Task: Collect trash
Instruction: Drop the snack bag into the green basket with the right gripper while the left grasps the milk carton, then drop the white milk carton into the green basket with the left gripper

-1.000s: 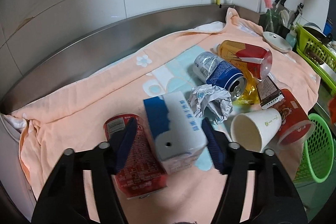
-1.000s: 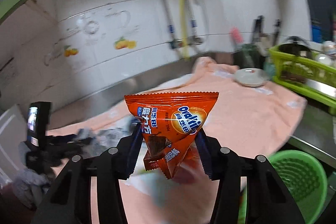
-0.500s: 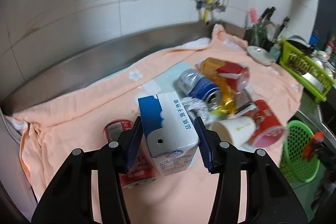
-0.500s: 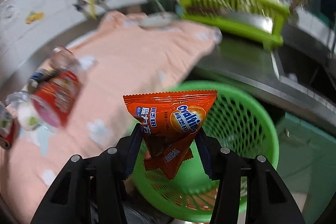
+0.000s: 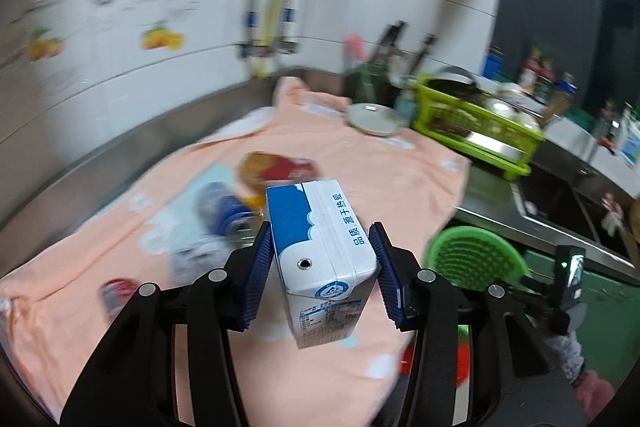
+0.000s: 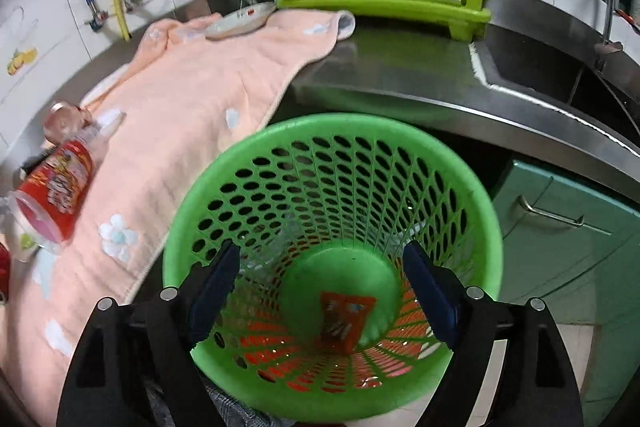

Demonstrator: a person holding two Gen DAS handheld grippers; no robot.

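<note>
Two grippers, each busy with its own piece of trash. Our left gripper (image 5: pixel 322 265) is clamped on the one milk carton (image 5: pixel 320 251), pads pressed to its side faces, its long axis running away from the camera and tipped down toward us. From that carton the green basket (image 5: pixel 474 259) lies to the lower right of the left view, below the counter edge, so we judge the carry must swing right and down.

Our right gripper (image 6: pixel 320 293) sits over the basket (image 6: pixel 332 131), which fills the lower centre of its view; its jaws have just been opening and stand wide with nothing between them. One orange snack wrapper (image 6: pixel 345 319) lies on the basket floor, so this hand is the nearer one but is done here.

On the peach towel (image 6: pixel 192 99) we count one red cup (image 6: pixel 56 191) at the left edge; in the left view, roughly three blurred cans, too smeared to count firmly.
</note>
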